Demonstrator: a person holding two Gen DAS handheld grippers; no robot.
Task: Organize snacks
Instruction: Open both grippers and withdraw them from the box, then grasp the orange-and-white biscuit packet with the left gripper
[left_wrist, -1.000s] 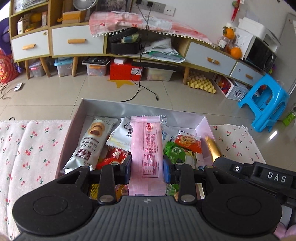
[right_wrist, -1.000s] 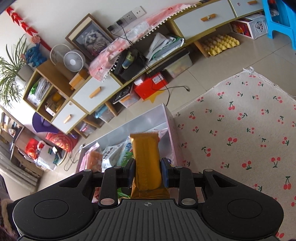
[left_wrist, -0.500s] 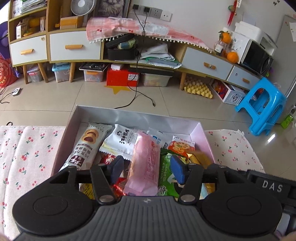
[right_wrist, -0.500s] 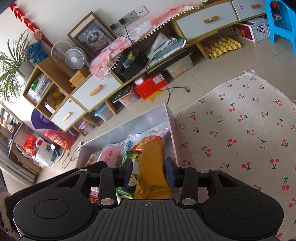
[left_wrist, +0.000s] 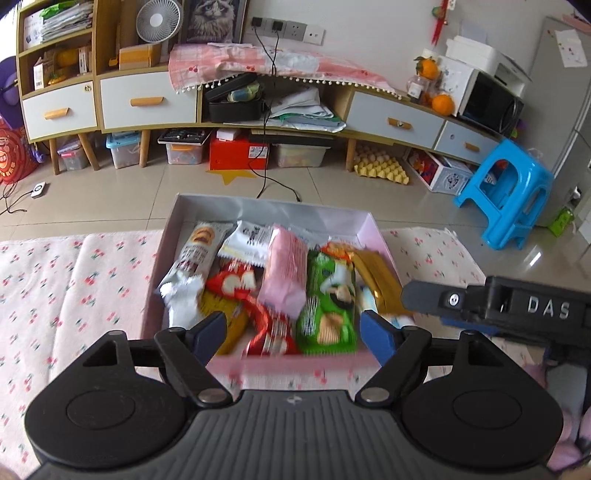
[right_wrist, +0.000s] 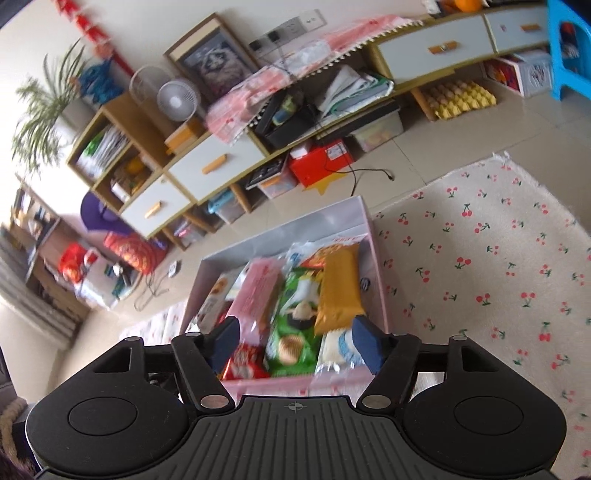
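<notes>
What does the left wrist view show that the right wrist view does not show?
Only the left wrist view shows the right gripper's arm, the microwave and a whole blue stool. Only the right wrist view shows the plant and a wide stretch of cherry cloth. Both show the box with the pink pack, green pack and gold pack lying in it, and open jaws holding nothing.
</notes>
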